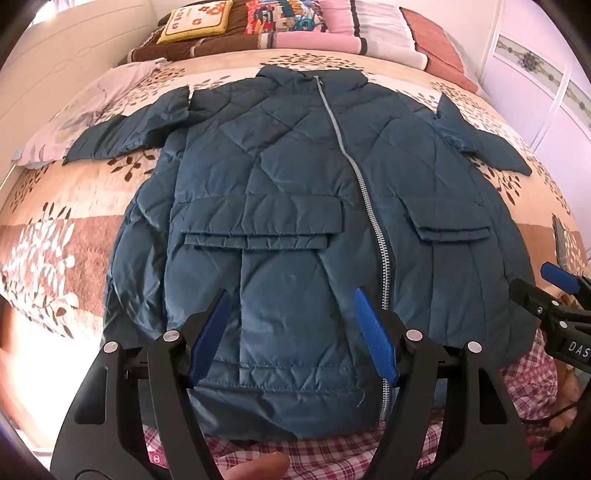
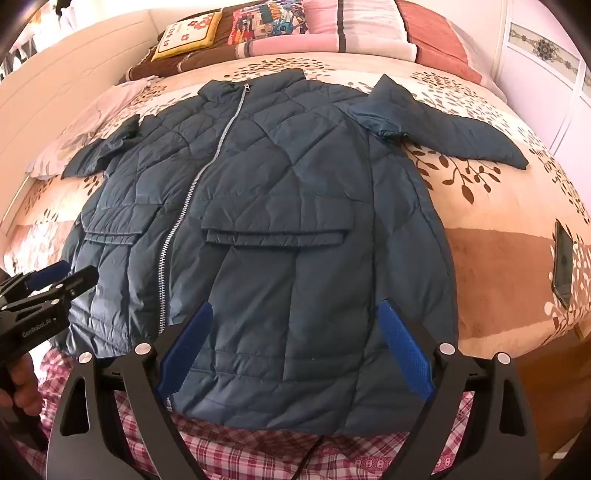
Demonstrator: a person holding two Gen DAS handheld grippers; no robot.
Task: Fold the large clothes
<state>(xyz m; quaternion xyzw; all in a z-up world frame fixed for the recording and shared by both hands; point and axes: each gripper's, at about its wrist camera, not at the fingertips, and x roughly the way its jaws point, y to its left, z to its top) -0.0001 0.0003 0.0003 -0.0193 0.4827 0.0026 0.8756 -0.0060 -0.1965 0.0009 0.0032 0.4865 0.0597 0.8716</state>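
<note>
A dark teal quilted jacket (image 1: 288, 192) lies flat, front up and zipped, on the bed, sleeves spread to both sides; it also shows in the right wrist view (image 2: 280, 206). My left gripper (image 1: 291, 306) is open and empty, hovering above the jacket's lower left panel near the hem. My right gripper (image 2: 295, 317) is open and empty above the lower right panel near the hem. The right gripper appears at the right edge of the left wrist view (image 1: 554, 291). The left gripper appears at the left edge of the right wrist view (image 2: 55, 284).
The bed has a floral beige and brown cover (image 1: 55, 236). Pillows and folded blankets (image 1: 258, 26) are stacked at the head. A phone (image 2: 563, 264) lies on the bed right of the jacket. A white cloth (image 1: 85, 110) lies by the left sleeve. A wardrobe (image 1: 546, 85) stands at right.
</note>
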